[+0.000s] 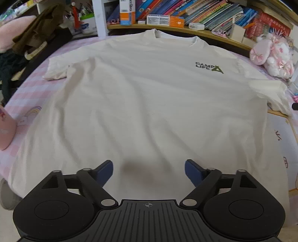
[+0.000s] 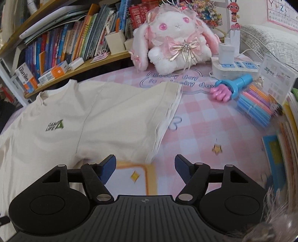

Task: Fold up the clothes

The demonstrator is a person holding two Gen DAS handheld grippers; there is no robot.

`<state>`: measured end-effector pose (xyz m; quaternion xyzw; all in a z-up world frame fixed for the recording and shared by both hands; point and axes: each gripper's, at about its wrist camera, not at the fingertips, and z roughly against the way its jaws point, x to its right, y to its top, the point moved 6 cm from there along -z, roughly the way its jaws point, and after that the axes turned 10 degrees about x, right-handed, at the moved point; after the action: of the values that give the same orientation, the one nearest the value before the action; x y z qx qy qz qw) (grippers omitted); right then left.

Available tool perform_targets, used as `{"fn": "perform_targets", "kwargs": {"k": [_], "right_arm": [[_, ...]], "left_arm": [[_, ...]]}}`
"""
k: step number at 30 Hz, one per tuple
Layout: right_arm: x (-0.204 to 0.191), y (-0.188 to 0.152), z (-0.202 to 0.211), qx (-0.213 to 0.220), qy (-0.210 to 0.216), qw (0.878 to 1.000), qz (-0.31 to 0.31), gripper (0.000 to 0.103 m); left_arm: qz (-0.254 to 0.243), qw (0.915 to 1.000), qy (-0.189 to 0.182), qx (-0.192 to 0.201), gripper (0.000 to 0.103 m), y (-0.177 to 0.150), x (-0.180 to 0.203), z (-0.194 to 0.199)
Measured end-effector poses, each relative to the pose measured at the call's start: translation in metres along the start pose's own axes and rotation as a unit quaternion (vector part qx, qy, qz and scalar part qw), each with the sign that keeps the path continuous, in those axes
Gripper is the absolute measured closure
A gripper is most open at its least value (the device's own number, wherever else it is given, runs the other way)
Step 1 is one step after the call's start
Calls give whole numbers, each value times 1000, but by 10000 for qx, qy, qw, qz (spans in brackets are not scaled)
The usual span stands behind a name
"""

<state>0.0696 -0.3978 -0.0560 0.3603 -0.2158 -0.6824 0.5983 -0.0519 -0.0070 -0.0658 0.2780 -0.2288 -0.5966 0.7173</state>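
A cream T-shirt with a small dark "CAMP LIFE" logo lies spread flat, front up, on a pink checked table cover, collar at the far side. My left gripper is open and empty, hovering over the shirt's lower middle near the hem. In the right wrist view the shirt fills the left half, with its right sleeve stretched out. My right gripper is open and empty, just below that sleeve's underarm edge, over the bare cover.
A bookshelf runs along the far side. A pink plush rabbit, a power strip, a blue and pink toy and coloured pens sit at the right. A pink cap and dark clothes lie at the left.
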Motion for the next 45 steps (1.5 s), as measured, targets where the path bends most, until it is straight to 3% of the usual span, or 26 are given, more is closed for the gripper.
{"fn": "perform_targets", "kwargs": {"k": [7,14,17,21,23,27,30,35,39,41,42,43,45], "right_arm": [[20,18,-35,-65,9,9993,-374,50],[18,20,-52,-104,-7,9992,-394,57],[16,20,-54,-46,-163,9995,-285,69],[7,18,-57,-126,-207,9996,132,93],[7,18,-57,-196,-162,9997,68,96],[8,31,-56,-112,-247,9992,-289,96],[-13,52,-50,160,-215,9996,-119,96],[-95,76,-47,514,182,9950,840,96],[-184,54,-57,295,848,9758,1992,95],[-221,24,-69,-100,1309,9591,2506,80],[-233,11,-73,-231,1526,9533,2595,58],[-240,2,-74,-294,1679,9503,2605,54],[-244,-7,-68,-284,1945,9502,2419,55]], "left_arm": [[-106,9998,135,-124,13,2,11,-1],[-184,9996,116,-174,13,8,19,-6],[-230,9995,67,-205,13,9,21,-11],[-252,9995,-49,-203,13,12,22,-18],[-293,9993,-127,-183,13,14,22,-21],[-365,9988,-300,-122,13,19,19,-25],[-364,9985,-402,-73,13,24,13,-28],[-295,9984,-481,21,13,32,-5,-31],[-95,9988,-477,-54,13,32,-24,-37],[-1,9987,-486,-131,13,31,-32,-40],[18,9987,-492,-132,13,32,-35,-41],[29,9987,-498,-116,13,31,-38,-41],[47,9987,-506,-104,13,31,-42,-42]]}}
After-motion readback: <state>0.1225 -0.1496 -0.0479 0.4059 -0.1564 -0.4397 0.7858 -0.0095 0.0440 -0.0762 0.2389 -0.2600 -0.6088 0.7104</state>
